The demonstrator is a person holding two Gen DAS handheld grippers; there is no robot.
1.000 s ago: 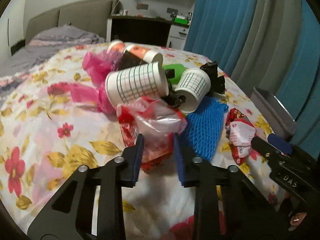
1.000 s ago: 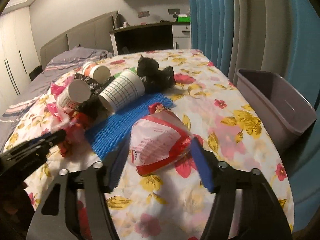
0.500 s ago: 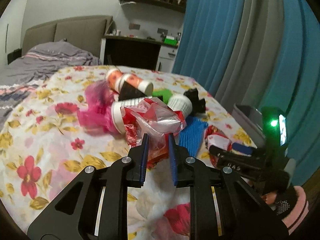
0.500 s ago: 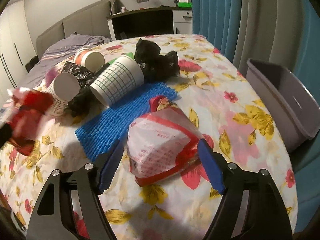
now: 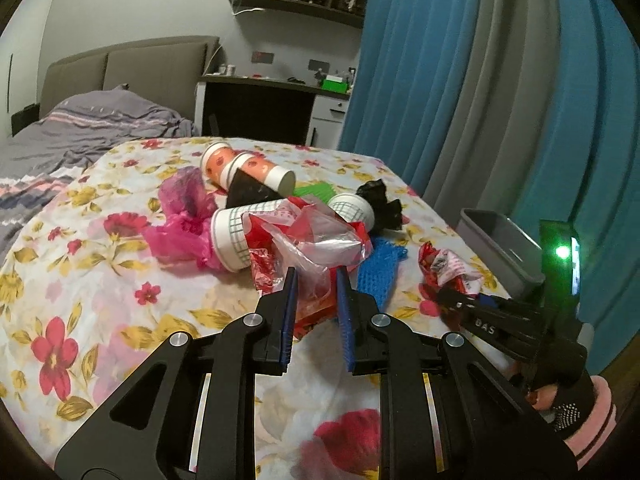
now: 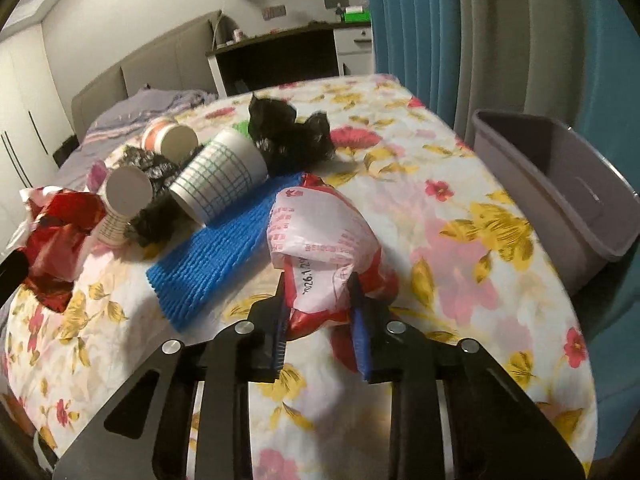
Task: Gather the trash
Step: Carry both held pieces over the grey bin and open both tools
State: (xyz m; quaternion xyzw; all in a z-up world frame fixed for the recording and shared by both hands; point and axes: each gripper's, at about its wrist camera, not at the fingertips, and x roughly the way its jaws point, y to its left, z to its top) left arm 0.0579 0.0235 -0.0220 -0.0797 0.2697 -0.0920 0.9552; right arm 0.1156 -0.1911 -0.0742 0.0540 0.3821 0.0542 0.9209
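Note:
My left gripper is shut on a crumpled red and clear plastic bag, held up off the flowered tablecloth. The same bag shows at the left edge of the right wrist view. My right gripper has its jaws closing on a red and white snack wrapper; the blue pads pinch the wrapper's near end. In the left wrist view that wrapper sits at the right gripper's tips. A grey bin stands off the table's right edge.
More trash lies mid-table: checkered paper cups, orange cups, a blue mesh sleeve, a black bag and a pink bag. Blue curtains hang behind the bin. A bed lies beyond.
The left gripper narrowed on the red and clear bag and rose with it. The right gripper's jaws went from wide around the wrapper to pinching it.

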